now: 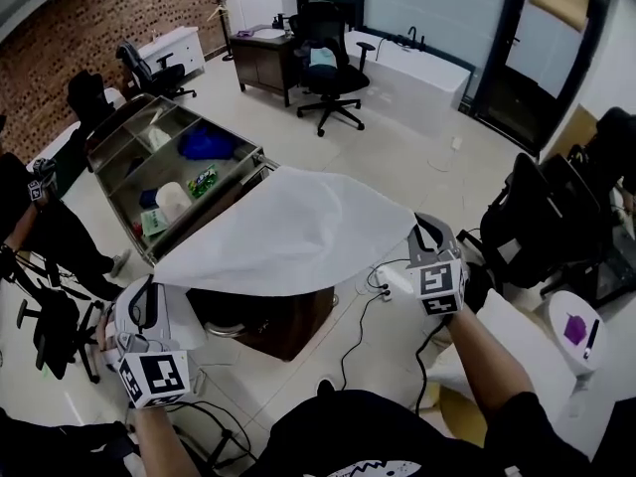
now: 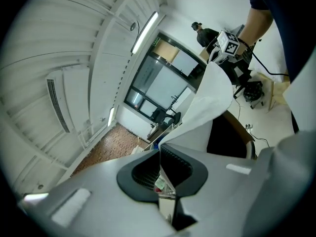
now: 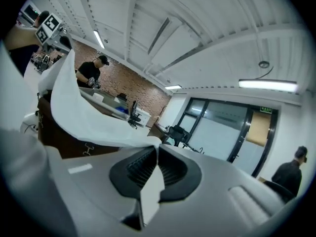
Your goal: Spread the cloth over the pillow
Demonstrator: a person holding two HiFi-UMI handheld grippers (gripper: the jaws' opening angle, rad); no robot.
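A white cloth point(image 1: 298, 232) hangs stretched in the air between my two grippers, above a dark wooden table point(image 1: 273, 324). My left gripper point(image 1: 149, 296) is shut on the cloth's near-left corner, which shows pinched between its black pads point(image 2: 148, 174). My right gripper point(image 1: 421, 238) is shut on the near-right corner. In the right gripper view the cloth point(image 3: 84, 112) runs from the jaws back to the left gripper point(image 3: 49, 27). The left gripper view shows the cloth point(image 2: 210, 100) rising to the right gripper point(image 2: 226, 42). No pillow can be made out; the cloth hides what lies under it.
A wooden tray with compartments point(image 1: 127, 142) holding small items stands beyond the cloth at the left. Office chairs point(image 1: 333, 68) stand farther back and another point(image 1: 537, 227) at the right. A person point(image 1: 30, 217) is at the left edge. Cables point(image 1: 376, 291) trail on the tiled floor.
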